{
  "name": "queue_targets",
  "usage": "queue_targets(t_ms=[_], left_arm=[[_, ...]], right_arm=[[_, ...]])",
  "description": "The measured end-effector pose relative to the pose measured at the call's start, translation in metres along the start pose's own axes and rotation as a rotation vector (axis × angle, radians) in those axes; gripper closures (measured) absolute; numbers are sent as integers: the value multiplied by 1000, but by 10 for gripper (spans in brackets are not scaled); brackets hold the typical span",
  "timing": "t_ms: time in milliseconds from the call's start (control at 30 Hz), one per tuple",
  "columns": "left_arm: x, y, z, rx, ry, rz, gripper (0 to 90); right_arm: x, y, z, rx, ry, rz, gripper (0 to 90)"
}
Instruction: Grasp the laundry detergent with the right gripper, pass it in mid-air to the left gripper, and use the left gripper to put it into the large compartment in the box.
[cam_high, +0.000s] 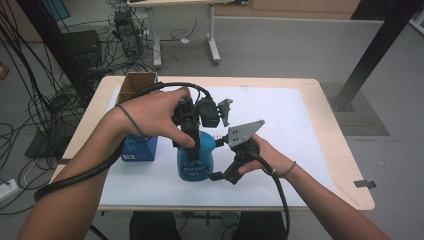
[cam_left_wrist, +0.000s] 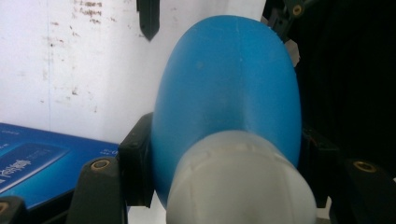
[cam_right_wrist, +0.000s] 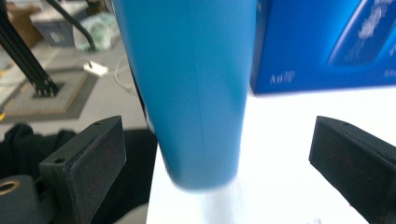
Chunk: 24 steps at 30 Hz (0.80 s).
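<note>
White paper covers the table (cam_high: 330, 145). On it, beside a blue box (cam_high: 140, 148), stands the blue bottle (cam_high: 195, 160). Left gripper (cam_high: 192, 142) is clenched on its neck; right gripper (cam_high: 223, 176) has its 2 jaws released around the body.
</note>
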<state>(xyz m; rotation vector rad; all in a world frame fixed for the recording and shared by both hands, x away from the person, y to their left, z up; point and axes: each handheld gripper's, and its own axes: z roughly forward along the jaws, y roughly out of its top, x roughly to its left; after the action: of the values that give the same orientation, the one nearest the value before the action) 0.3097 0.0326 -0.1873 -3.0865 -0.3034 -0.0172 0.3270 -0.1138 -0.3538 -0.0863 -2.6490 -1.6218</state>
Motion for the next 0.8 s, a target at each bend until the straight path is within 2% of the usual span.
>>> queue_targets(t_ms=[67, 133, 267, 300, 567, 633, 800], left_arm=[[1, 0, 0, 2, 1, -2, 372], [1, -2, -1, -1, 4, -11, 372], [3, -4, -2, 0, 1, -16, 372], [5, -5, -2, 3, -6, -22, 372], [7, -7, -1, 7, -15, -29, 373], [8, -7, -1, 17, -18, -31, 373], [10, -9, -3, 1, -14, -49, 373]], right_arm=[[0, -1, -1, 18, -3, 3, 39], [-2, -2, -5, 65, -11, 16, 39], [-4, -4, -9, 92, -24, 31, 39], [-4, -5, -13, 116, -37, 38, 39], [-11, -9, -27, 182, -93, 75, 47], [-15, -12, -35, 214, -119, 100, 48], [-19, -16, -45, 267, -151, 137, 52]])
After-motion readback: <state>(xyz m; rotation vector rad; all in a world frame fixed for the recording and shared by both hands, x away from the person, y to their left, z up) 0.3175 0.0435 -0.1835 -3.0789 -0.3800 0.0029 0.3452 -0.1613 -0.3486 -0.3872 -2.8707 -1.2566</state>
